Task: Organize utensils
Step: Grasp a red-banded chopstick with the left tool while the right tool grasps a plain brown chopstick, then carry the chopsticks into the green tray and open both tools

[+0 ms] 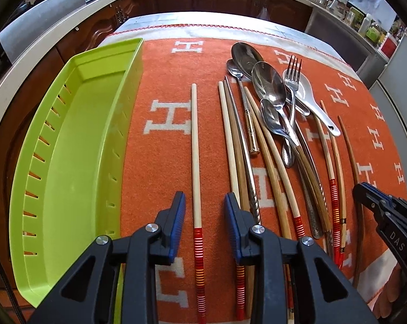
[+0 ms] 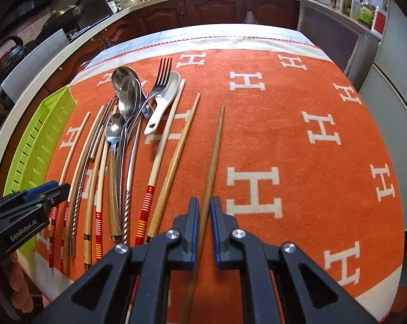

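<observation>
Utensils unsorted on the cloth; tray empty at far left; each gripper straddles one chopstick.

Left to right: the green tray (image 1: pixel 76 140) sits well apart from the pile, nothing in it. The left gripper (image 1: pixel 204 210) stands spread, pads clear of the red-banded chopstick (image 1: pixel 194 145) lying between them, its long axis running straight away along the fingers. The mixed heap (image 1: pixel 270 113) of spoons, fork and chopsticks lies next. The right gripper (image 2: pixel 204 216) is nearly pressed together around the brown chopstick (image 2: pixel 215 148), likewise aligned; pad contact appears likely, though the view cannot confirm it. The left hand is nearer the tray.
</observation>
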Demonstrator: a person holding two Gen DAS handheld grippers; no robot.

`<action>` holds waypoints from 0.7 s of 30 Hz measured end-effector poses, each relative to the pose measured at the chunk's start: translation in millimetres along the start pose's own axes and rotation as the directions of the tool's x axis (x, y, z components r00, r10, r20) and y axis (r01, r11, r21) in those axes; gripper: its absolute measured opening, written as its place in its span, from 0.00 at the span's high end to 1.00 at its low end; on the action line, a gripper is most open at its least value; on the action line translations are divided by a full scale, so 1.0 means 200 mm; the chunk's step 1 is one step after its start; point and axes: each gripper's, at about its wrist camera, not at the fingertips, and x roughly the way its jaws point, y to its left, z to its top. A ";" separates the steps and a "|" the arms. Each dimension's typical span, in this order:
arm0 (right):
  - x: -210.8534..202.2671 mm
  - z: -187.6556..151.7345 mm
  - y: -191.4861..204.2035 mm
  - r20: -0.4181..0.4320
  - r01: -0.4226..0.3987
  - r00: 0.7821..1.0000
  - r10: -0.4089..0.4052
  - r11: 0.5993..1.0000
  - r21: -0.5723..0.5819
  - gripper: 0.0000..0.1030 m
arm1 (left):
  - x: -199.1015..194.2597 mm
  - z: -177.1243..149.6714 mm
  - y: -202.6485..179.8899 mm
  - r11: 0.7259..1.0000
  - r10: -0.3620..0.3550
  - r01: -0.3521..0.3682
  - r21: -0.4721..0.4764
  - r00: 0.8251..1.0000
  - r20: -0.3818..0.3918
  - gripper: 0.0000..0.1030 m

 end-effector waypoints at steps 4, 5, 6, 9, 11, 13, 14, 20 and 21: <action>0.00 0.00 0.02 0.007 0.010 1.000 -0.010 1.000 0.019 0.84 | -0.01 -0.02 0.00 1.000 -0.006 0.006 0.006 1.000 0.007 0.68; 0.00 0.00 0.03 0.012 0.008 1.000 -0.008 1.000 0.013 0.81 | -0.01 -0.02 0.00 1.000 -0.016 0.016 0.009 1.000 0.008 0.65; 0.00 -0.01 0.04 0.017 0.004 1.000 -0.004 1.000 -0.003 0.73 | -0.02 -0.03 0.00 0.999 -0.030 0.030 0.014 1.000 0.010 0.58; 0.00 -0.03 0.10 0.023 0.036 0.999 -0.035 0.998 -0.060 0.63 | -0.02 -0.04 -0.02 0.999 -0.029 0.028 0.026 0.999 0.019 0.55; 0.01 -0.04 0.12 0.030 0.066 0.998 -0.064 0.995 -0.077 0.63 | -0.02 -0.04 -0.02 0.999 -0.029 0.028 0.024 0.999 0.024 0.56; 0.01 -0.04 0.13 0.032 0.075 0.997 -0.073 0.994 -0.077 0.63 | -0.02 -0.03 -0.02 1.000 -0.001 0.000 0.026 0.999 0.035 0.70; 0.01 -0.04 0.13 0.031 0.075 0.997 -0.072 0.994 -0.077 0.63 | -0.02 -0.04 -0.02 1.000 0.008 -0.009 0.027 0.999 0.041 0.73; 0.01 -0.04 0.13 0.043 0.091 0.995 -0.088 0.993 -0.081 0.75 | -0.02 -0.04 -0.01 1.000 0.016 -0.017 0.026 0.998 0.061 0.97; 0.01 -0.04 0.13 0.044 0.094 0.995 -0.091 0.993 -0.075 0.91 | -0.02 -0.04 -0.02 0.999 0.019 -0.021 0.031 0.998 0.065 0.97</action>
